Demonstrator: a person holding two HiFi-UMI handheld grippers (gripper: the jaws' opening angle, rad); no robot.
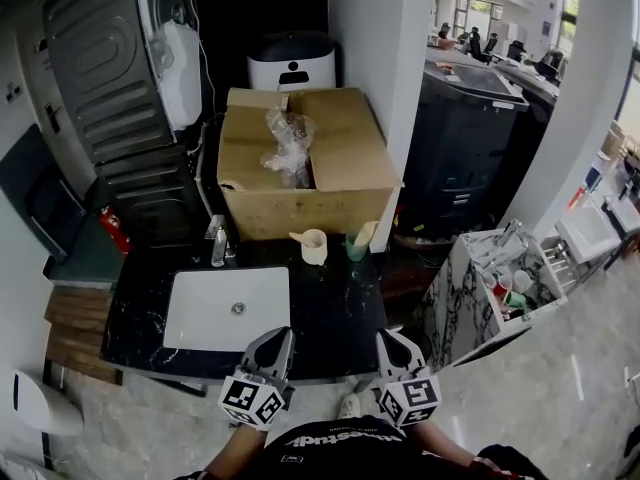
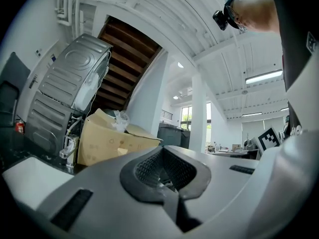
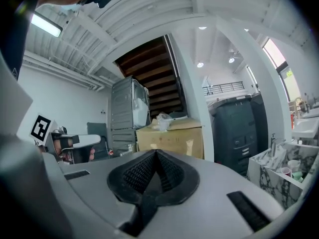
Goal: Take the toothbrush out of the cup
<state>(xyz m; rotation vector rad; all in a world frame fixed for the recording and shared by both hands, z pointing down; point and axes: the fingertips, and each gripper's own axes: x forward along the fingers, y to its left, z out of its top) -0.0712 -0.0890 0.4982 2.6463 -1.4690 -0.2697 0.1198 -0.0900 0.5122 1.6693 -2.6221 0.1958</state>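
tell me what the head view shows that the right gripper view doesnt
Only the head view: the white sink, the black counter around it, and a clear look at the cream cup in front of the box. Only the right gripper view: the right gripper seen close, jaws shut with nothing between them, plus the wooden stair underside and white ceiling. Both: the cardboard box, the dark cabinet and the marbled stand.

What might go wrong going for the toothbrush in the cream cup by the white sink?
The left gripper and right gripper are both shut; one must open before gripping the pale toothbrush handle. The cream cup stands beside a green cup, before a brown cardboard box; a sideways pull could tip it.
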